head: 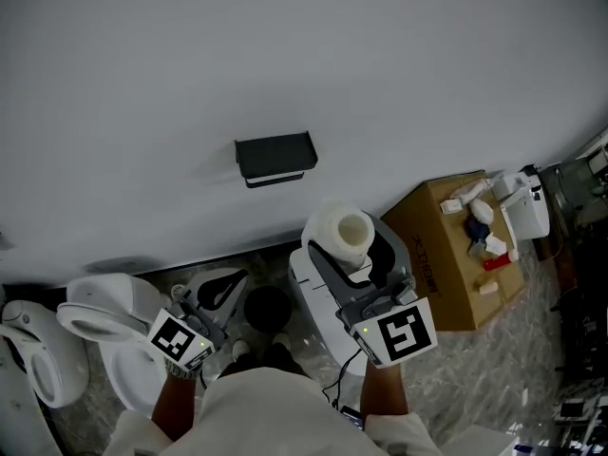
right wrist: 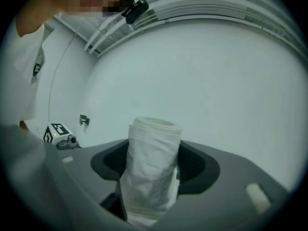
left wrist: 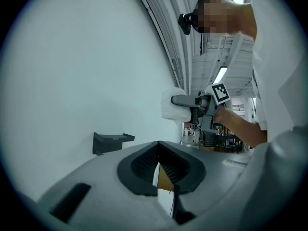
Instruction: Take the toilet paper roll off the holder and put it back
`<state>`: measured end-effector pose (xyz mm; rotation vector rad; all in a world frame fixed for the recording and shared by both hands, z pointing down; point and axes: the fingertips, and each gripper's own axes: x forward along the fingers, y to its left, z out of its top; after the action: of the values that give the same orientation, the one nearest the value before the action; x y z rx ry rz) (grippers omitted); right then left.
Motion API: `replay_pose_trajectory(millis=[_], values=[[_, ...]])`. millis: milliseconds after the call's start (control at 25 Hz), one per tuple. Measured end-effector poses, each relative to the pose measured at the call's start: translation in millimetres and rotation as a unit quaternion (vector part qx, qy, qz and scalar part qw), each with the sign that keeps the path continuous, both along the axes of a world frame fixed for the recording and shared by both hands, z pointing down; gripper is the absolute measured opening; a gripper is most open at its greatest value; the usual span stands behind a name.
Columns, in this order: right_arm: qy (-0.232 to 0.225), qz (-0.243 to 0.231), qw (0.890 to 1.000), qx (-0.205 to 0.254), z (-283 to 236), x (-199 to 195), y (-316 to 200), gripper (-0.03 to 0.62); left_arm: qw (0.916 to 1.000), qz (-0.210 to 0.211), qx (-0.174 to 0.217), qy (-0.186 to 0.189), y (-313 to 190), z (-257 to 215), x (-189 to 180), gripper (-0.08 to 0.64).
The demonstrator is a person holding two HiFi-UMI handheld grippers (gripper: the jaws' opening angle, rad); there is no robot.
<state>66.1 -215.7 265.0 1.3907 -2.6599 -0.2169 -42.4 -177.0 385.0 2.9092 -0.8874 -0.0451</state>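
Toilet paper roll (head: 344, 234) is sitting clamped in your right gripper (head: 355, 260), mid-frame; your left gripper (head: 215, 299) is hanging closed, empty, lower left; black holder (head: 275, 157) is jutting from wall (head: 437, 74) above.

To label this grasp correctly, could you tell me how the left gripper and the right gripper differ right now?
The right gripper clamps the toilet paper roll; the left gripper holds nothing. The right gripper's jaws stand apart around the roll; the left gripper's are closed together. Both face the white wall.
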Motion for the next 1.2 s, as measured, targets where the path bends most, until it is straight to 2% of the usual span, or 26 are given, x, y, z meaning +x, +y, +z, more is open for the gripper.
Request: replay_pose_trajectory(millis=[560, 880, 1200], values=[[-0.008, 0.001, 1.000, -0.005, 2, 1, -9, 0.304, 0.9999, 0.000, -0.012, 0.005, 2, 9, -3, 0.002], [0.012, -0.005, 1.000, 0.021, -6, -9, -73, 0.304, 0.9990, -0.008, -0.045, 0.001, -14, 42, -4, 0.002], [0.010, -0.017, 0.999, 0.027, 19, -33, -150, 0.304, 0.9947, -0.027, -0.099, -0.008, -23, 90, -12, 0.002]])
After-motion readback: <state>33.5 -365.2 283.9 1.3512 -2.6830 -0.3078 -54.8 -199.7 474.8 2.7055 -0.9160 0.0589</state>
